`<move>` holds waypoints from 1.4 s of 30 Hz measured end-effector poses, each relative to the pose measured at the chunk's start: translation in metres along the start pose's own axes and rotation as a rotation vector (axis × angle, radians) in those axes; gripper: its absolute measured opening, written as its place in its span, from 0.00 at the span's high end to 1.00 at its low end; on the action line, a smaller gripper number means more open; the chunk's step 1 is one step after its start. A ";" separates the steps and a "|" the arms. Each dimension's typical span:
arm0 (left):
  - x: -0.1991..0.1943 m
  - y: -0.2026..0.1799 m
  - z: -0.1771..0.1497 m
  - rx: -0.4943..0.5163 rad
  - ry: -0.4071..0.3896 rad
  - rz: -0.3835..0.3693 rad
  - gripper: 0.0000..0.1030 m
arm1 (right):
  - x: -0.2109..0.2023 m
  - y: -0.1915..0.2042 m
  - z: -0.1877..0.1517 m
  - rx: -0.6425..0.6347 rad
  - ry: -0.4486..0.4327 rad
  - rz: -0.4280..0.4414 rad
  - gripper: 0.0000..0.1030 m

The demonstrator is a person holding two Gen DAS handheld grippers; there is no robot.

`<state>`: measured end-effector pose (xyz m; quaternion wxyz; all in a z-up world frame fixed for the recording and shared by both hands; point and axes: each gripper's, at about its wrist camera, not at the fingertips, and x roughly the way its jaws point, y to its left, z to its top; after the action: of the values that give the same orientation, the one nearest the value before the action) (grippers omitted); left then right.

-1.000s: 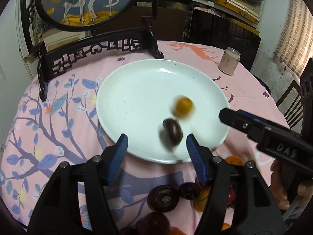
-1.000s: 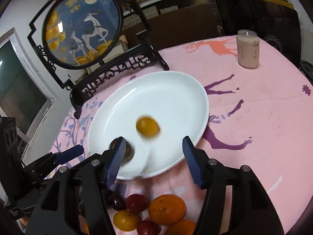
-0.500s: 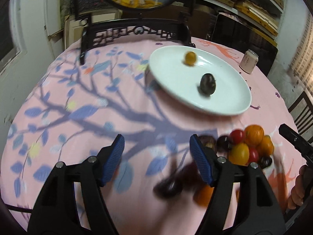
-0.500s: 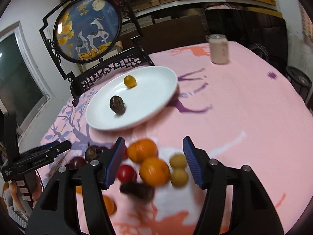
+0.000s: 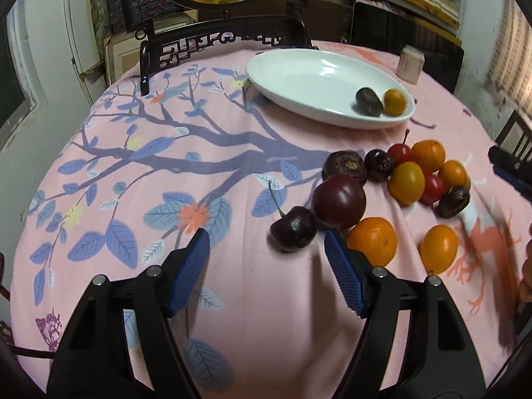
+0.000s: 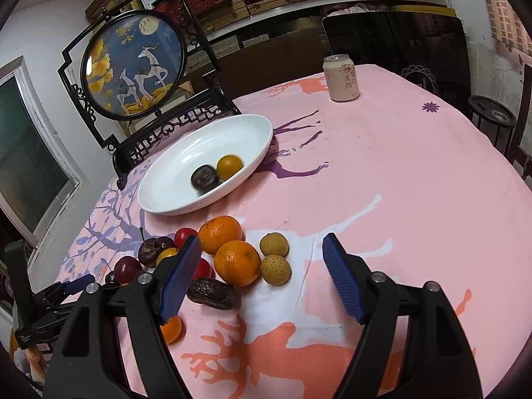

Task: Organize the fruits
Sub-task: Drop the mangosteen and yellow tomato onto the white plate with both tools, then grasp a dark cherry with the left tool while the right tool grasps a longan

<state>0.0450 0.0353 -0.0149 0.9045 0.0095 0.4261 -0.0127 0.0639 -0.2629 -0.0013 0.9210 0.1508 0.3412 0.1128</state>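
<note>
A white plate (image 5: 299, 76) (image 6: 186, 153) holds a dark plum (image 5: 368, 101) (image 6: 204, 177) and a small yellow-orange fruit (image 5: 394, 102) (image 6: 229, 166). A cluster of fruits lies on the pink tablecloth in front of it: a dark cherry (image 5: 292, 228), a large plum (image 5: 339, 200), oranges (image 6: 236, 262), two longans (image 6: 275, 269) and a date (image 6: 212, 293). My left gripper (image 5: 266, 266) is open and empty, just short of the cherry. My right gripper (image 6: 261, 272) is open and empty above the oranges and longans.
A framed deer screen (image 6: 133, 63) on a black stand sits behind the plate. A drink can (image 6: 341, 78) stands at the table's far side. A dark chair back (image 5: 402, 33) is beyond the table edge.
Both grippers have pulled back from over the plate to the fruit cluster on the cloth. The plum and yellow fruit rolled across the plate and now lie side by side.
</note>
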 end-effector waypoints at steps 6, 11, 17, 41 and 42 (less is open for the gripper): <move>0.006 0.002 0.004 -0.005 0.008 -0.037 0.50 | 0.000 0.001 0.000 -0.006 0.001 -0.002 0.26; 0.012 -0.003 0.006 0.024 0.020 -0.054 0.64 | 0.002 0.001 -0.001 -0.004 0.007 -0.006 0.26; 0.004 -0.002 0.007 0.019 -0.019 -0.062 0.72 | 0.005 0.001 -0.002 -0.007 0.027 -0.012 0.26; 0.013 -0.012 0.001 0.067 0.030 -0.054 0.72 | 0.032 -0.014 -0.007 0.077 0.201 0.059 0.52; 0.013 -0.012 0.001 0.068 0.030 -0.053 0.72 | 0.031 -0.016 -0.006 0.091 0.199 0.065 0.54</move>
<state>0.0534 0.0232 -0.0239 0.8966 0.0289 0.4390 -0.0509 0.0845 -0.2671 -0.0304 0.8705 0.1915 0.4307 0.1412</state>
